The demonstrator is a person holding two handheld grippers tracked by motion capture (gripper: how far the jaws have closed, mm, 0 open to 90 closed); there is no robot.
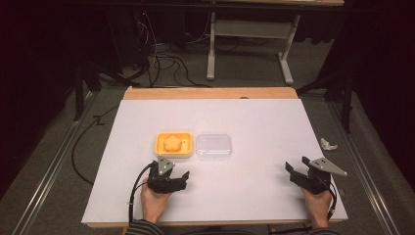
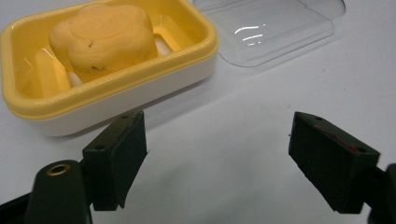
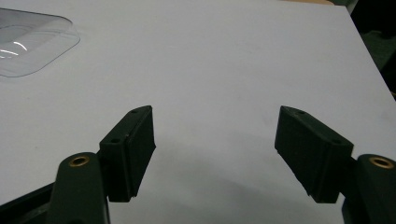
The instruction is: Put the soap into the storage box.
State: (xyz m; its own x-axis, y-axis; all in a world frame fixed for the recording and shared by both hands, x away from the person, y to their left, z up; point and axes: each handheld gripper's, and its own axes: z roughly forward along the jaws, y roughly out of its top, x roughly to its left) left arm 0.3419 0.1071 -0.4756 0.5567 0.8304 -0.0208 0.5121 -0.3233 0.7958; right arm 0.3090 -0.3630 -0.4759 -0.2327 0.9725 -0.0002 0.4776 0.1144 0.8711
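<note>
A yellow soap dish [image 1: 159,146] [image 2: 201,51] sits near the middle of the white table, holding an orange flower-shaped soap [image 1: 173,142] [image 2: 105,37]. A clear plastic lid [image 1: 214,145] [image 2: 266,28] [image 3: 28,42] lies flat just right of the dish. My left gripper [image 1: 177,177] [image 2: 217,161] rests open on the table just in front of the dish, jaws wide apart with nothing between them. Far to the right, near the table's front right corner, my right gripper [image 1: 296,168] [image 3: 215,149] is open and holds nothing.
The white table [image 1: 264,122] ends at a wooden strip along its far edge. A crumpled white scrap [image 1: 328,144] lies on the floor past the right edge. Cables and a desk frame [image 1: 249,34] stand on the floor beyond.
</note>
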